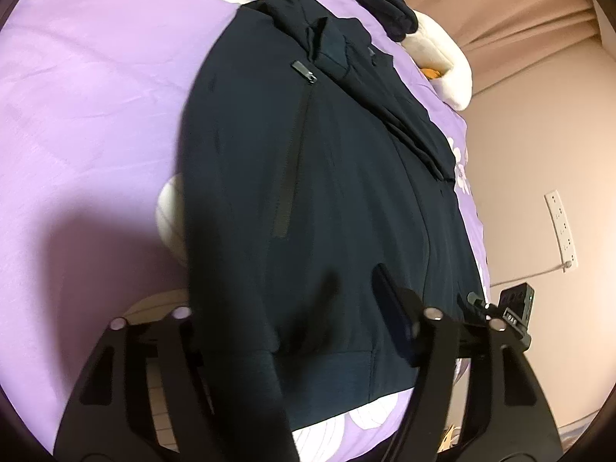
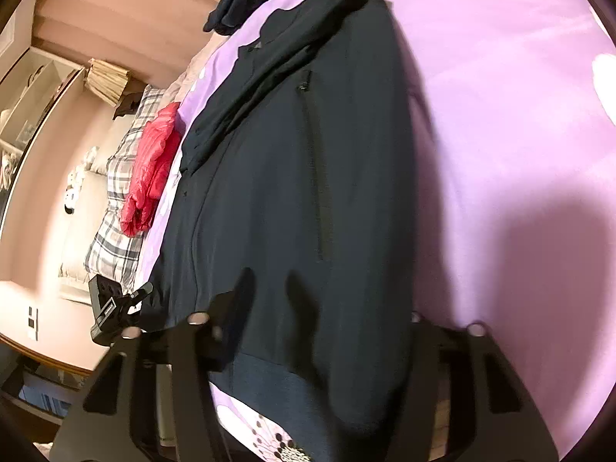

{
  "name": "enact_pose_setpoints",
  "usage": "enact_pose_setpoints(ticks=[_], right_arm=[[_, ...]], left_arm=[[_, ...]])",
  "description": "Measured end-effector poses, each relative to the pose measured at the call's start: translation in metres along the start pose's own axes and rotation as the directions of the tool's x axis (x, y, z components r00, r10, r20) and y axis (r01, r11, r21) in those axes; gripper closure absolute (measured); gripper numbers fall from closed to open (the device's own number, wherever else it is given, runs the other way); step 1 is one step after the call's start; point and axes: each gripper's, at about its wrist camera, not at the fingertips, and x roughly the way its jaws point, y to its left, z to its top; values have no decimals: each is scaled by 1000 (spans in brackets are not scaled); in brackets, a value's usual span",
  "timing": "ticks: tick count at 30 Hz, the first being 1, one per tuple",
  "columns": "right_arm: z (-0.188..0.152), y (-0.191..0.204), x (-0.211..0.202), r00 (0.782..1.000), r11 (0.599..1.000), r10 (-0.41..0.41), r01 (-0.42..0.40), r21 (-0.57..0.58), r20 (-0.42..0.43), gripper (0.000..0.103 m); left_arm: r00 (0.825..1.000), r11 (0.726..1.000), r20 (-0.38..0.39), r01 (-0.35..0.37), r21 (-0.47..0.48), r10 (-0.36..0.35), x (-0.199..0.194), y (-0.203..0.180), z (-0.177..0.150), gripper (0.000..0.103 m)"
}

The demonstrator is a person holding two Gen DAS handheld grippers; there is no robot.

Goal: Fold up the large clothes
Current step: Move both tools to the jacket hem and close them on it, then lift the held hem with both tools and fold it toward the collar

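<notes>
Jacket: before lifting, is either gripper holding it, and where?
Seemingly not yet: left gripper and right gripper straddle flat jacket fabric above the hem, jaws apart.

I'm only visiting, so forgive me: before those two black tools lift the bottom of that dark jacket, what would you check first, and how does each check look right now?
1. Jacket lies flat on the purple bedspread, front zipper facing up: ok.
2. Left tool is over the hem band, fabric between its fingers: ok.
3. Right tool is over the hem too: ok.
4. Both tools really pinching cloth: cannot tell, the dark fingers blur into the dark fabric.
5. A sleeve is already folded across the jacket's body: ok.
6. Far end clear for folding: not ok, another dark garment and a white plush toy sit near the collar.
</notes>
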Motion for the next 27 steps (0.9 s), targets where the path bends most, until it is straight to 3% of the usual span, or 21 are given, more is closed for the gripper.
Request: enact_pose_setpoints(ticks=[2,10,18,27], right_arm=[[-1,-1,0,1000,1000,-11,11,1,5,65],[-4,7,-1,999,999,-42,42,-10,17,78],[-1,19,-8,999,1000,26,-26,-11,46,80],[2,36,-10,994,996,88,-85,-37,67,83]], left_arm=[[1000,1000,1,-10,-6,10,0,2,0,48],[997,997,2,-76,-13,76,-1,3,1,72],[990,990,25,-141,15,140,-3,-5,1,81],[993,992,65,-106,75,101,-16,-23,3,89]])
